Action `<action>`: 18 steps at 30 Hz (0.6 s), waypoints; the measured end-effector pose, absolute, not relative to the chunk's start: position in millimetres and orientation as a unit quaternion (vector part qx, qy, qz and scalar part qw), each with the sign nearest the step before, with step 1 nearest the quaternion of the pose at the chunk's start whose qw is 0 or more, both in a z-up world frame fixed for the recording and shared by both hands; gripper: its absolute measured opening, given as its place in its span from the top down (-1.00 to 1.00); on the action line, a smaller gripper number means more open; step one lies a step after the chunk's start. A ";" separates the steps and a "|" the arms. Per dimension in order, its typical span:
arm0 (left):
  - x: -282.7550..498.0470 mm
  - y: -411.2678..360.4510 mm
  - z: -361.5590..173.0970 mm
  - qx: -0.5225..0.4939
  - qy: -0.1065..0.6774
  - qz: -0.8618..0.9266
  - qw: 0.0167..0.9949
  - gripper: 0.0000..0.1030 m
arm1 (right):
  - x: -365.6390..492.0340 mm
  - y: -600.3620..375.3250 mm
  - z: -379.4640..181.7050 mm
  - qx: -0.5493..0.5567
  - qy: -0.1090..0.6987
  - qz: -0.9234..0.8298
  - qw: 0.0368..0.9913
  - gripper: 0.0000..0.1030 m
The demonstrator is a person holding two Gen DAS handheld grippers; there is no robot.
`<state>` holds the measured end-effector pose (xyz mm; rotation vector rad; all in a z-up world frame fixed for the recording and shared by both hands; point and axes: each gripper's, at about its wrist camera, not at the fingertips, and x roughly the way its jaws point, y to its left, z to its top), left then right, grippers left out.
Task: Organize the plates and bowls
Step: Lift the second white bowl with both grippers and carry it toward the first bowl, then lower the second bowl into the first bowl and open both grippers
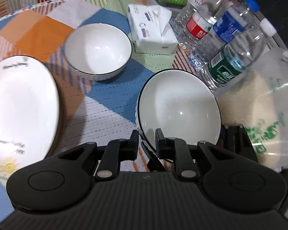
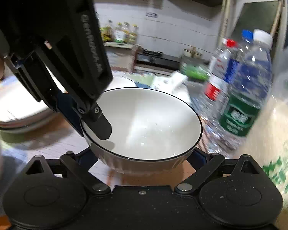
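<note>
My left gripper (image 1: 146,140) is shut on the near rim of a white bowl with a dark rim (image 1: 179,109), one finger inside and one outside, holding it tilted. In the right wrist view the same bowl (image 2: 149,122) fills the middle, with the left gripper's finger (image 2: 100,126) over its left rim. My right gripper (image 2: 142,159) is open, its fingers spread wide on either side of the bowl's base, mostly hidden by it. A second white bowl (image 1: 98,50) stands farther back on the cloth. A white plate (image 1: 19,107) with a sun drawing lies at the left.
Several water bottles (image 1: 226,42) stand at the right, close to the held bowl, also seen in the right wrist view (image 2: 243,99). A tissue box (image 1: 153,30) lies behind. A clear bag of rice (image 1: 259,103) sits at the right. A patterned cloth (image 1: 109,103) covers the table.
</note>
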<state>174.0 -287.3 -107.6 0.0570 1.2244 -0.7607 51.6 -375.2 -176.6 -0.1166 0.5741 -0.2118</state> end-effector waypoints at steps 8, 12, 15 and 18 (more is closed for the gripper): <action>159.1 -245.9 -73.9 0.042 0.553 -0.329 0.764 0.69 | 43.3 -346.3 -148.1 -0.063 0.268 -0.038 0.961 -0.95; 147.1 -226.4 -59.9 0.051 0.558 -0.316 0.766 0.69 | 33.1 -325.9 -137.7 -0.068 0.262 -0.008 0.963 -0.97; 136.1 -208.2 -50.5 0.066 0.564 -0.303 0.765 0.69 | 23.6 -307.8 -129.2 -0.071 0.261 0.009 0.963 -0.96; 129.1 -187.3 -44.6 0.068 0.571 -0.292 0.764 0.69 | 15.5 -288.4 -120.2 -0.079 0.267 0.032 0.960 -0.96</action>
